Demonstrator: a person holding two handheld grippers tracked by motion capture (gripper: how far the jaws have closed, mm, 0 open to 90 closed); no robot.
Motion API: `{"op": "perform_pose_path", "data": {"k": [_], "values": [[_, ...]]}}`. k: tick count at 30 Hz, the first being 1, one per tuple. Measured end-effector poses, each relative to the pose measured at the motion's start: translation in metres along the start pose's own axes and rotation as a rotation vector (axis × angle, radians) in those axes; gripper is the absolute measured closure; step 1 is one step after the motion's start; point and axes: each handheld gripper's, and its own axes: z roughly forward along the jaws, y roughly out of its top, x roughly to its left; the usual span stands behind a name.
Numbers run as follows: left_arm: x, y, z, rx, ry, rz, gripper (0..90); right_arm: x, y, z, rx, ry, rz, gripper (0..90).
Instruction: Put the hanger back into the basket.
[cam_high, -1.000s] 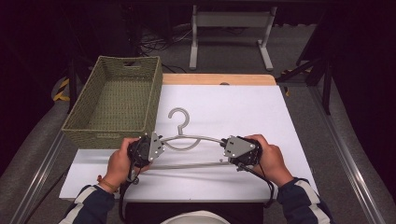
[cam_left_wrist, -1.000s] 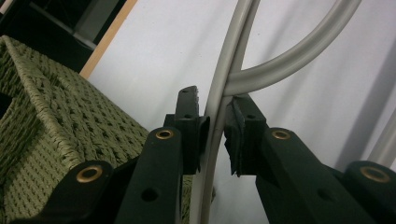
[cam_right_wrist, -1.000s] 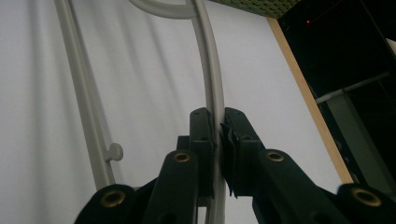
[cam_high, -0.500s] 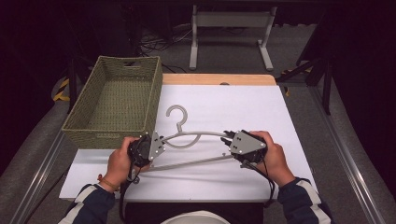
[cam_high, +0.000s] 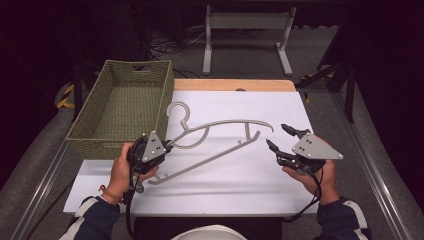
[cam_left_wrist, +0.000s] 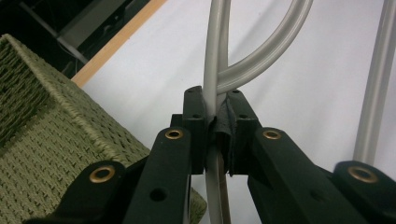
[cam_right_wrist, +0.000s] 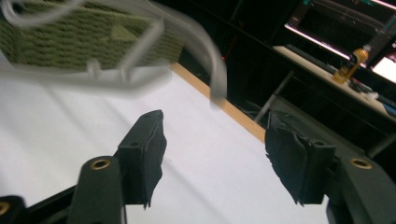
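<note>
The grey hanger (cam_high: 215, 142) lies over the white worktop (cam_high: 260, 185), just right of the woven basket (cam_high: 120, 112). Its long axis runs diagonally, from the lower left near the person up toward the right. The hook end points up and away, close beside the basket's right wall.

The left claw (cam_high: 167, 146) is clamped on the hanger's left shoulder; in the left gripper view the jaws pinch the grey rod (cam_left_wrist: 212, 100) between their pads. That end is held off the surface, while the far right tip appears free.

The right claw (cam_high: 281, 137) stands with its jaws spread wide and nothing between them. It sits just right of the hanger's free end, apart from it. In the right gripper view the hanger (cam_right_wrist: 140, 46) appears blurred above and to the left of the jaws.

The left hand alone carries the hanger. Any regrasp by the right claw would call for a short move leftward toward the free tip.
</note>
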Motion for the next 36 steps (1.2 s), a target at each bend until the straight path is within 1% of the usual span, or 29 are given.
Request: {"op": "perform_pose_path", "data": {"k": [1,3,4,5,6,7,9,10,11,12,14,15,17,18,19,20,22,24,28,29,30,31,34,35,36], "values": [[0.002,0.0,-0.001,-0.006,-0.011,-0.015,81.9,-0.001,-0.006,0.0,0.01,0.0,0.007,35.6],[0.004,0.001,-0.003,-0.027,-0.011,-0.028,81.9,-0.001,-0.017,0.001,0.033,0.006,0.029,33.2],[0.006,0.002,-0.003,-0.038,-0.022,-0.042,81.9,0.001,-0.023,0.003,0.052,0.011,0.031,32.3],[0.007,0.003,-0.004,-0.048,-0.037,-0.06,81.9,0.003,-0.028,0.005,0.075,0.014,0.028,31.5],[0.007,0.003,-0.004,-0.057,-0.033,-0.064,81.9,0.005,-0.032,0.007,0.097,0.016,0.016,30.7],[0.007,0.003,-0.004,-0.057,-0.033,-0.064,81.9,0.007,-0.034,0.008,0.109,0.017,0.01,30.1],[0.011,0.007,-0.006,-0.082,-0.029,-0.079,81.9,0.01,-0.041,0.011,0.131,0.021,0.001,27.4],[0.011,0.007,-0.006,-0.082,-0.029,-0.079,81.9,0.011,-0.043,0.012,0.139,0.017,-0.001,25.9],[0.014,0.009,-0.006,-0.096,-0.032,-0.095,82.0,0.012,-0.045,0.013,0.14,0.018,0.007,24.9],[0.016,0.01,-0.006,-0.103,-0.029,-0.098,81.9,0.012,-0.046,0.013,0.135,0.024,0.015,24.1],[0.018,0.011,-0.006,-0.107,-0.029,-0.103,81.9,0.013,-0.049,0.013,0.128,0.022,0.028,20.8],[0.021,0.012,-0.006,-0.115,-0.019,-0.11,81.9,0.014,-0.051,0.014,0.125,0.019,0.036,20.1],[0.025,0.014,-0.007,-0.124,-0.017,-0.119,81.9,0.015,-0.053,0.014,0.116,0.013,0.043,18.8],[0.026,0.015,-0.008,-0.125,-0.01,-0.119,81.9,0.015,-0.053,0.014,0.106,0.014,0.05,17.7],[0.028,0.016,-0.008,-0.134,-0.002,-0.128,81.9,0.015,-0.054,0.014,0.097,0.016,0.056,17.3],[0.028,0.016,-0.008,-0.134,-0.002,-0.128,81.9,0.015,-0.054,0.014,0.097,0.016,0.056,17.3],[0.034,0.018,-0.01,-0.142,0.015,-0.139,81.9,0.016,-0.056,0.015,0.083,0.015,0.068,16.4],[0.04,0.021,-0.011,-0.148,0.024,-0.152,81.9,0.017,-0.058,0.016,0.076,0.016,0.078,15.9],[0.05,0.027,-0.015,-0.152,0.044,-0.16,81.9,0.02,-0.06,0.019,0.082,0.028,0.079,15.5],[0.05,0.027,-0.015,-0.152,0.044,-0.16,81.9,0.02,-0.06,0.019,0.082,0.028,0.079,15.5],[0.052,0.028,-0.016,-0.156,0.044,-0.167,81.9,0.02,-0.06,0.019,0.084,0.026,0.074,15.5],[0.057,0.03,-0.017,-0.158,0.052,-0.18,81.9,0.021,-0.06,0.02,0.083,0.026,0.074,15.5],[0.067,0.035,-0.022,-0.161,0.067,-0.194,81.9,0.021,-0.061,0.02,0.089,0.027,0.074,15.5],[0.067,0.035,-0.022,-0.161,0.067,-0.194,81.9,0.021,-0.061,0.02,0.089,0.027,0.074,15.5],[0.072,0.037,-0.025,-0.165,0.066,-0.208,81.9,0.021,-0.061,0.02,0.093,0.026,0.072,15.5]]}}
